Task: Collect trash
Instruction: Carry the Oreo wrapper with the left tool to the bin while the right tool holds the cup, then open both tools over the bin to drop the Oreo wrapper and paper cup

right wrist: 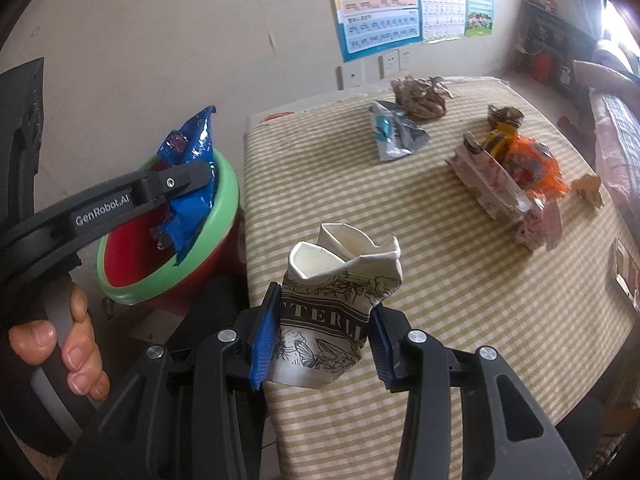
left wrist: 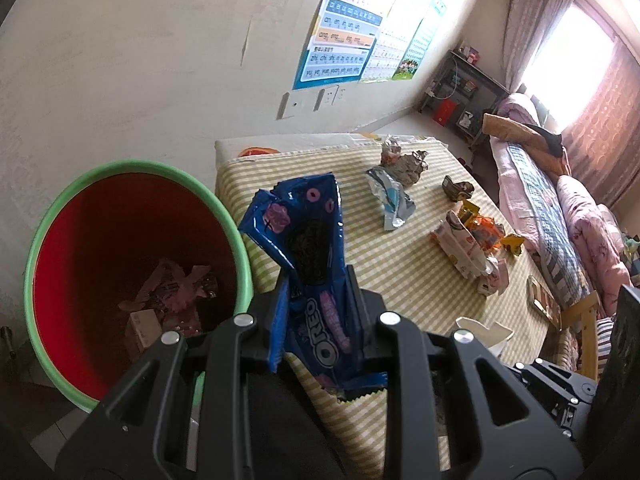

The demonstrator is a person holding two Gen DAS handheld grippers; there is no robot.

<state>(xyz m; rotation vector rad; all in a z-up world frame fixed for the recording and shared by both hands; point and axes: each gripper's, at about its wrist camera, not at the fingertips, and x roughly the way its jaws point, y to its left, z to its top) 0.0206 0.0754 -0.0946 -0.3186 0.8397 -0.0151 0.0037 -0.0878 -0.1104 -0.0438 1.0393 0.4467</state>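
I have the blue Oreo wrapper [left wrist: 308,264] clamped between my left gripper [left wrist: 320,300] fingers, its top sticking up past the tips, the red bin [left wrist: 40,240] just to their left. My right gripper [right wrist: 320,332] fingers are pressed on the crushed paper cup [right wrist: 340,292], held over the near edge of the counter [right wrist: 440,320]. So this is the carry-to-bin step; next I judge the wrapper must be fully above the bin's mouth before I release (the cup follows). More litter lies beyond the fingers.
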